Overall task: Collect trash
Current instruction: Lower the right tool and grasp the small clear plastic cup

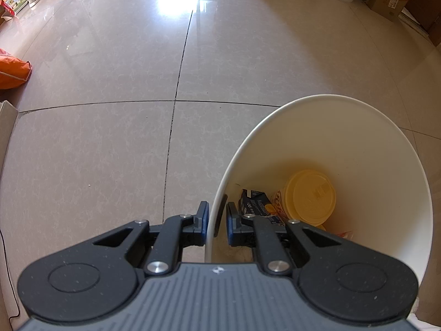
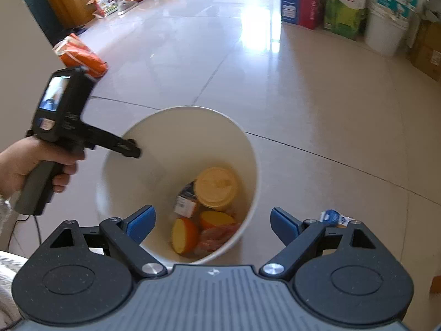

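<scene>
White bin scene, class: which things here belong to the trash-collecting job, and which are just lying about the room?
Part of the job:
white bin
yellow-lidded cup
dark carton
orange halves
left gripper, shut on the bin's rim
right gripper, open above the bin

Just lying about:
orange bag
cardboard boxes
white bucket
</scene>
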A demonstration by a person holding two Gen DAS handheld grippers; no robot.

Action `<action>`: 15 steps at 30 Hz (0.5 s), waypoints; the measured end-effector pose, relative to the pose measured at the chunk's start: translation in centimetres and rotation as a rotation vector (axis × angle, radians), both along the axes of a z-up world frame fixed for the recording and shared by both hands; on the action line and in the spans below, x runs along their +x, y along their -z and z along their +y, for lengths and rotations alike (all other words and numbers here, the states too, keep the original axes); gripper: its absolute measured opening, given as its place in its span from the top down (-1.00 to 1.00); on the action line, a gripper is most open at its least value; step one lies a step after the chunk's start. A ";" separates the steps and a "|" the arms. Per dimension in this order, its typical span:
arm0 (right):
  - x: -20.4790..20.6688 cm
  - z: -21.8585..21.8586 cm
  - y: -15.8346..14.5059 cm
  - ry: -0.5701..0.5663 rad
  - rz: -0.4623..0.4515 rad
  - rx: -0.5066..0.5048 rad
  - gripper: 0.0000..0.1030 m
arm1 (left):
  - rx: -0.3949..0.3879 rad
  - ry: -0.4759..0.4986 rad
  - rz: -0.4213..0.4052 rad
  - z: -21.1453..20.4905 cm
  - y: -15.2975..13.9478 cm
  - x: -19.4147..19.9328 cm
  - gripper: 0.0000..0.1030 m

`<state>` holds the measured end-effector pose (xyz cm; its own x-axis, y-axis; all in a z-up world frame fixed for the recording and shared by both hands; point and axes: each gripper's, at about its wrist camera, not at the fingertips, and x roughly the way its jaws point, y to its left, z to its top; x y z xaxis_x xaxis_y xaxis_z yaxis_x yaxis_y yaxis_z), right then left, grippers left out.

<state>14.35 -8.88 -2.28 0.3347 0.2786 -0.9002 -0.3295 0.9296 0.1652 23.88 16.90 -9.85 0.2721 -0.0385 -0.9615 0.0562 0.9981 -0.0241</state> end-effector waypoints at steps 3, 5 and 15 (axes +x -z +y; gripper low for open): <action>-0.1 -2.1 0.7 0.042 0.001 -0.009 -0.81 | -0.002 -0.001 0.001 0.0 0.0 0.0 0.79; -0.1 -4.2 1.8 0.091 0.011 -0.022 -0.81 | -0.002 -0.002 0.001 0.0 0.0 0.0 0.79; -1.0 -15.8 11.1 0.369 0.100 -0.080 -0.81 | 0.003 0.000 0.000 -0.1 0.1 0.0 0.79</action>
<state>13.37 -24.69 -13.41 0.3088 0.0832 -0.9475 0.0431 0.9939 0.1013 23.87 16.83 -9.92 0.2719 -0.0354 -0.9617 0.0561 0.9982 -0.0209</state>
